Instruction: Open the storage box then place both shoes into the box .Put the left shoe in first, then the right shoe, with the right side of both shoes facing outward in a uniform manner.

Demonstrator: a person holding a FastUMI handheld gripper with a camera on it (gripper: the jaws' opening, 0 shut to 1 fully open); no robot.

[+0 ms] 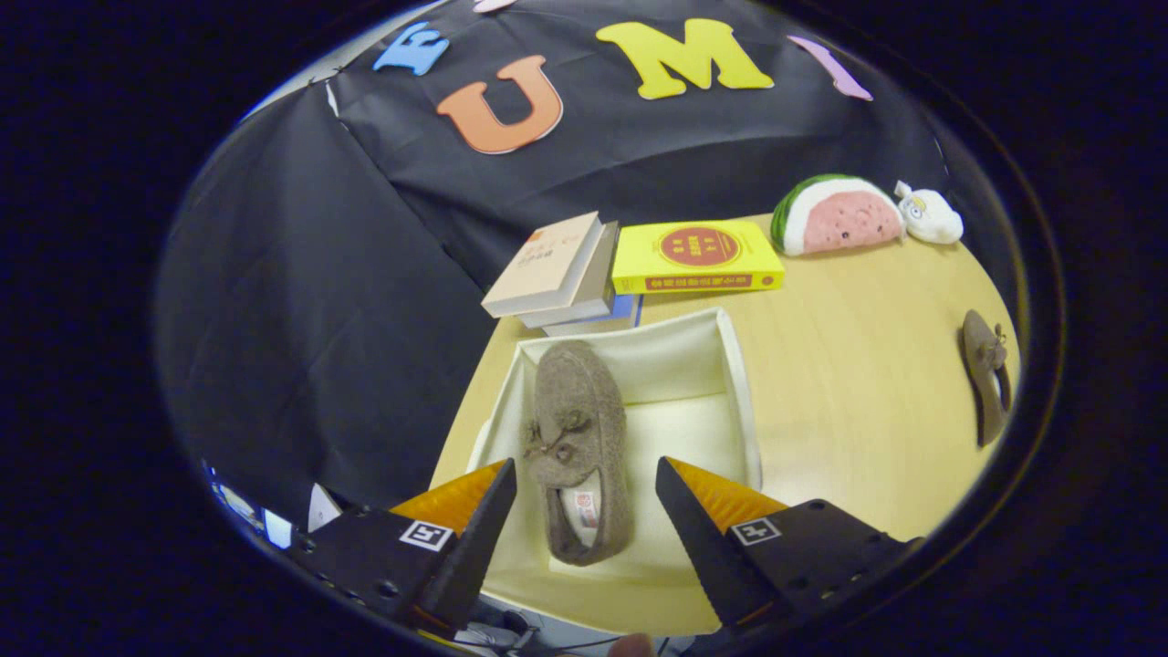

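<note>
Your gripper hangs with its two fingers spread wide apart, pressing on nothing, tips pointing forward and down. Your fingertip peeks in just behind them.

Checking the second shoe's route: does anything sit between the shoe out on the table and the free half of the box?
Nothing visible does. The second shoe lies on bare table beside the box; the first shoe fills the far half. The open gripper hovers above.
</note>
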